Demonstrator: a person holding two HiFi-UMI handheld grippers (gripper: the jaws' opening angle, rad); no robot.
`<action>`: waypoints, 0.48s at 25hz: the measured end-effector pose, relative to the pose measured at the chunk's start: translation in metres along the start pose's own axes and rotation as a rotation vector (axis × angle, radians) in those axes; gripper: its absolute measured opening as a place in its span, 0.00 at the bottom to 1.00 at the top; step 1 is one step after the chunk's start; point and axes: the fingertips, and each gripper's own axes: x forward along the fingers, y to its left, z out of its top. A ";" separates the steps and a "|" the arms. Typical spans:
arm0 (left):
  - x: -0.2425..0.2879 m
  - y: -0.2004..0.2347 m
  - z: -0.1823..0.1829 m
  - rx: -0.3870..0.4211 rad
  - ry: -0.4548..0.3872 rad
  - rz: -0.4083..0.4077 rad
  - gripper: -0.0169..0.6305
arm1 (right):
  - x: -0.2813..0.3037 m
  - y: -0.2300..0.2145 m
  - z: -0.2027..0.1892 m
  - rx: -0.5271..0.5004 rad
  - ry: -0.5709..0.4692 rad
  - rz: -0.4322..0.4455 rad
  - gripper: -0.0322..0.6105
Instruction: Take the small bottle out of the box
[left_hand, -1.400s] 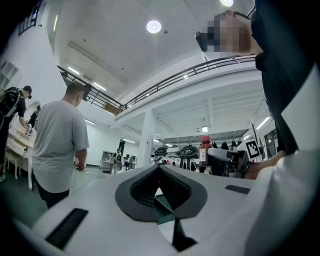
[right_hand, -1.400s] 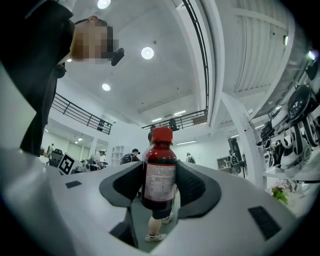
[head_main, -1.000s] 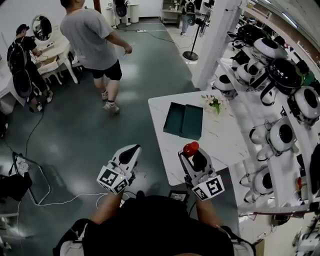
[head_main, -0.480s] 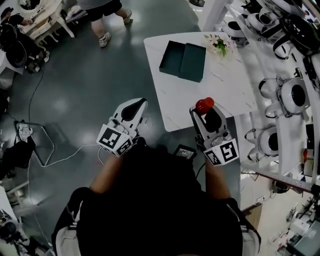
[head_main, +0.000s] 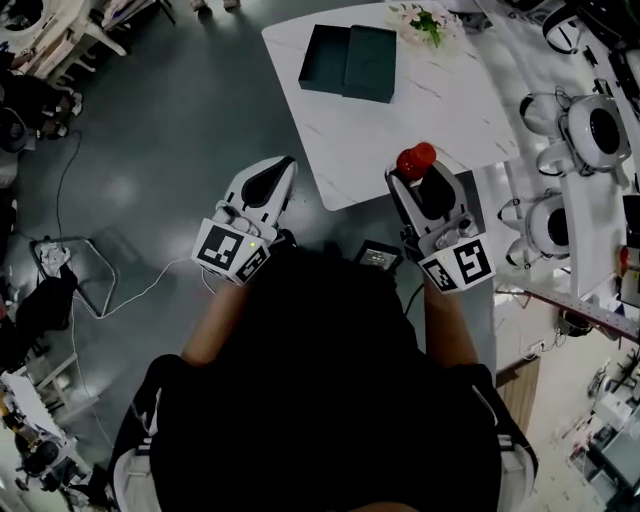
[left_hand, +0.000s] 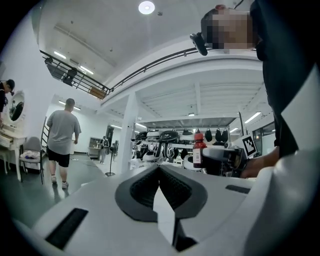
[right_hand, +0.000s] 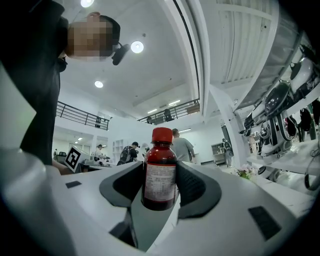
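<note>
A small dark red bottle (right_hand: 160, 172) with a red cap (head_main: 415, 159) and a white label stands upright between the jaws of my right gripper (head_main: 412, 165), which is shut on it. I hold it near my body, off the near edge of the white table (head_main: 430, 110). The dark green box (head_main: 349, 62) lies open on the far side of that table, its lid flat beside it. My left gripper (head_main: 284, 164) is held over the floor left of the table, its jaws shut with nothing between them. The bottle (left_hand: 199, 150) also shows in the left gripper view, at the right.
A small flower bunch (head_main: 421, 20) sits at the table's far edge. Shelves with white and black helmets (head_main: 590, 120) run along the right. Cables (head_main: 120, 300) lie on the grey floor at left. A person (left_hand: 61, 137) walks away in the distance.
Both grippers have drawn back toward my body while the view tilted down. The table and box have slid up the frame. The bottle stays gripped in the right gripper.
</note>
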 end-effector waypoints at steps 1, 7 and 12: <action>0.001 -0.003 -0.002 -0.004 0.005 -0.008 0.05 | 0.000 0.001 -0.001 0.002 0.001 0.004 0.39; 0.000 -0.013 -0.012 -0.024 0.032 -0.045 0.05 | -0.005 0.000 -0.008 0.017 0.008 0.001 0.39; -0.003 -0.007 -0.016 -0.048 0.045 -0.053 0.05 | 0.002 0.002 -0.012 0.023 0.026 0.004 0.39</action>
